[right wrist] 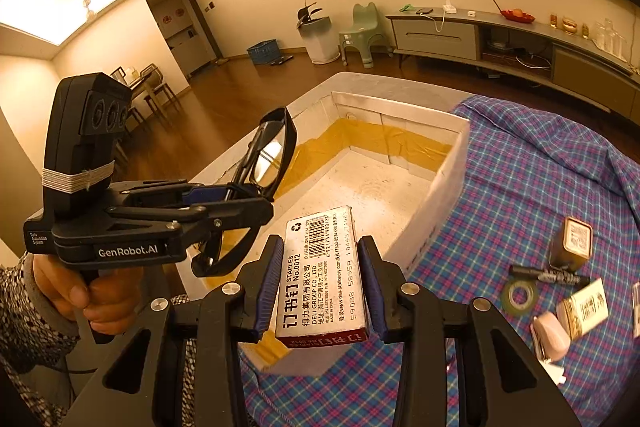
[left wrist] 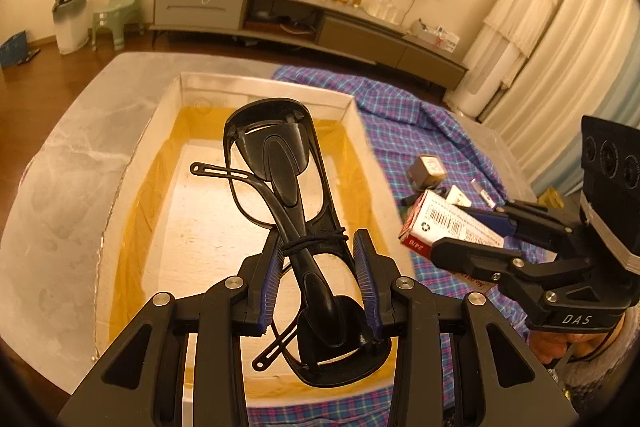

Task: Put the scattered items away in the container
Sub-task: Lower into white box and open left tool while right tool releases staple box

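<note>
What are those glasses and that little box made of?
Glasses: glossy black plastic, judging by the smooth moulded frame; shiny lenses. Box: thin printed cardboard, matte, with folded edges and a barcode; it is labelled staples.

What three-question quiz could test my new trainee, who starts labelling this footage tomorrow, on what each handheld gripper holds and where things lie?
1. True or false: the left gripper holds the black plastic folded glasses above the white rectangular box with yellow tape inside.
2. What is the right gripper shut on?
A. a black marker
B. a white-and-red cardboard staples box
C. a roll of tape
3. Fill in: the black marker pen lies on the blue ___ cloth.

Key:
1. True.
2. B, the white-and-red cardboard staples box.
3. Checked.
</note>
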{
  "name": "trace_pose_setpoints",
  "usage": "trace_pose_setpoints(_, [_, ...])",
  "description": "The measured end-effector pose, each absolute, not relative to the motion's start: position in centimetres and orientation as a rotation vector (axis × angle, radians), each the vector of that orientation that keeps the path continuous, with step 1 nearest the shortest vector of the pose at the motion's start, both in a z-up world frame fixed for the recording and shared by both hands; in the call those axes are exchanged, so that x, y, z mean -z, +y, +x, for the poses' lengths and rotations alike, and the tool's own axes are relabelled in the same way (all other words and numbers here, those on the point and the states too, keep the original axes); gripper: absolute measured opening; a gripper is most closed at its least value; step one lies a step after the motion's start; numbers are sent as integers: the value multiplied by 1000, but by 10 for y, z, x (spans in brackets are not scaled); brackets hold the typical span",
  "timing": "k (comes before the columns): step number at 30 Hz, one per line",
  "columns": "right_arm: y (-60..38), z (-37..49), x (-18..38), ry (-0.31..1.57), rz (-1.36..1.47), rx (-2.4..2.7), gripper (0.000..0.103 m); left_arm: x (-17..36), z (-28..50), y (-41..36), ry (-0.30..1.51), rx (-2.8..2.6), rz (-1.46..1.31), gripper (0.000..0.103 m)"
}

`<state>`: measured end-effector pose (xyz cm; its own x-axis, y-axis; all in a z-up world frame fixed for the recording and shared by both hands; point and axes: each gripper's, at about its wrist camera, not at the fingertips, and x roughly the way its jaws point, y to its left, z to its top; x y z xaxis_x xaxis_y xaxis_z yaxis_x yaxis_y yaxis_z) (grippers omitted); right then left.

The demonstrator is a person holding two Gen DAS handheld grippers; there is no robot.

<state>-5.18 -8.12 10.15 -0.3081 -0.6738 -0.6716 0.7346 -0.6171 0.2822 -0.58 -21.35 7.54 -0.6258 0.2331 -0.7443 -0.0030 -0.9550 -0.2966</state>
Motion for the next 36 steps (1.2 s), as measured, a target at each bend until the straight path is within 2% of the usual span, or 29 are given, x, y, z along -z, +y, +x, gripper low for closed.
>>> trace_pose_setpoints(24, [-156, -118, -86, 357, 1092, 1940, 40, -27, -73, -231, -415, -2558, -1606, 37])
trace_pose_setpoints(34, [-191, -154, -65, 588, 1170, 1898, 40, -6, -102, -241, -389, -2524, -1744, 37])
trace_pose_setpoints(36, [-195, -163, -59, 626, 1190, 1895, 40, -5, -107, -242, -386, -2513, -1759, 31])
